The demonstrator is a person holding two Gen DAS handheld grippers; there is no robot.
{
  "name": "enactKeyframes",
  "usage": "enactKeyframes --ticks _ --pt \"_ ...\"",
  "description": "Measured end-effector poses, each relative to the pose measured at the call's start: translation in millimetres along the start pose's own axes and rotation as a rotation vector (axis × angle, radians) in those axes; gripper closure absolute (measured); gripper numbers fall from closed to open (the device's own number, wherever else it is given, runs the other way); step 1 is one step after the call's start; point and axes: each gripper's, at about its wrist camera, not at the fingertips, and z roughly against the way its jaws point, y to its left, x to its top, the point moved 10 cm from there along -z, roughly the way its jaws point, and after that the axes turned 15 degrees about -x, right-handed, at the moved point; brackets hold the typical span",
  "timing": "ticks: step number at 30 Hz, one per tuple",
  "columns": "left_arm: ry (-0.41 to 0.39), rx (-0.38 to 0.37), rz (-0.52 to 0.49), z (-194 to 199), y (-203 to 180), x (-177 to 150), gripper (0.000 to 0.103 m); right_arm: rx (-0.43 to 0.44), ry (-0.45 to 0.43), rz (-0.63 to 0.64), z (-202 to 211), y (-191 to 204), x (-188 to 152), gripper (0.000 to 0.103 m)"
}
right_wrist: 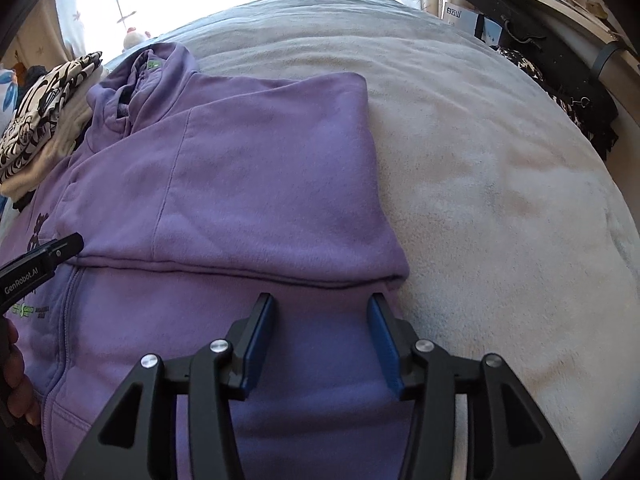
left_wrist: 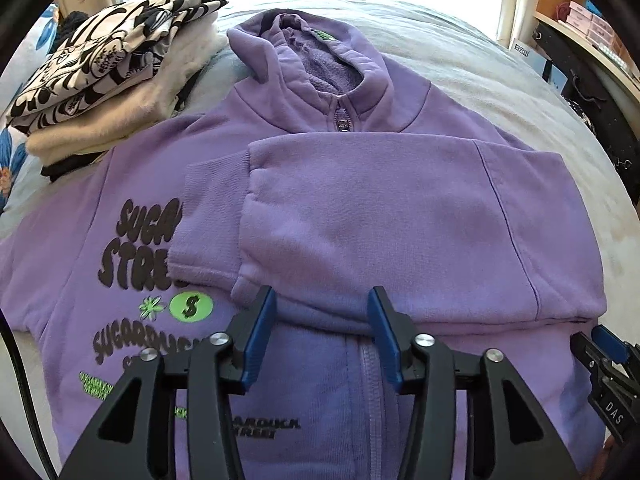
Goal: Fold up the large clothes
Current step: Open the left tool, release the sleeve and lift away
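Purple zip sweatshirt [left_wrist: 360, 208] spread flat on grey bed blanket [right_wrist: 500, 200], collar away from cameras, one sleeve [left_wrist: 400, 216] folded across chest. Sleeve covers part of black lettering [left_wrist: 136, 248]; words cut off. Hem and lower body out of frame.

Left gripper [left_wrist: 322, 336] above zip line, jaws partly open, nothing between pads. Right gripper [right_wrist: 320, 340] above garment's edge nearest bare blanket, jaws partly open, empty.

Stack of folded clothes [left_wrist: 108, 80] beside collar. Shelf clutter [right_wrist: 532, 40] too dim to identify.

Bare blanket [right_wrist: 500, 184] right; folded stack [left_wrist: 108, 92] left
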Motion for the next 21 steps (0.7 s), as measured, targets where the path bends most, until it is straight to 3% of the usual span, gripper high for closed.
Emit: enactKeyframes --ticks 7,21 --pt "-0.012 0.0 -0.018 34.2 -8.9 -14.8 0.054 0.056 0.016 0.001 27.5 9.0 -14.6 0.055" --pt "-0.117 -0.01 -0.025 164.7 -13.5 -75.5 0.052 0.107 -0.082 0.061 115.2 33.4 -49.9 0.055"
